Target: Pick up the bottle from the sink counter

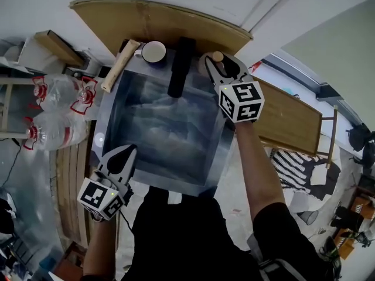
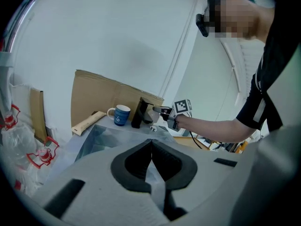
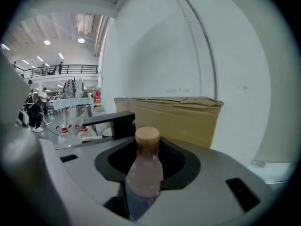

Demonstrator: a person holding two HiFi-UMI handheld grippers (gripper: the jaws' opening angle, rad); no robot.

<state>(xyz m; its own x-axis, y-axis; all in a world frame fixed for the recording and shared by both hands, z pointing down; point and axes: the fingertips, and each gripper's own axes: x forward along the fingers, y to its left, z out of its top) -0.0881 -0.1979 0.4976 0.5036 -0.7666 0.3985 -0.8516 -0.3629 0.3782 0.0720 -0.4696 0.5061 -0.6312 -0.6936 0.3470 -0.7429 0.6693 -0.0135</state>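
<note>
White walls meet at a corner behind a steel sink (image 1: 135,119) sunk into a grey table (image 1: 104,124), which fills the middle of the head view. Along the back of the table, a large sheet of brown cardboard (image 1: 158,22) leans against the wall. In front of the cardboard, from left to right across the upper part of the frame, are a pale wooden block (image 1: 120,65) lying at a slant, a blue mug with a white inside (image 1: 154,51) and a black box-shaped tap (image 1: 181,66) reaching over the basin. At the left edge of the frame, well apart from the sink, lie clear plastic water bottles with red labels (image 1: 55,95).

The right tongs (image 1: 222,68) are just right of the tap, at the sink's upper right corner. They are closed on a small clear plastic bottle with pinkish contents and a tan cap (image 3: 146,171). The right gripper view shows the bottle upright, its body pinched between the dark pads and its cap standing above them. Whether its base rests on the table cannot be made out.

The left tongs (image 1: 124,157) are at the sink's lower left corner, over the near rim. Their tips are pressed together with nothing between them.
</note>
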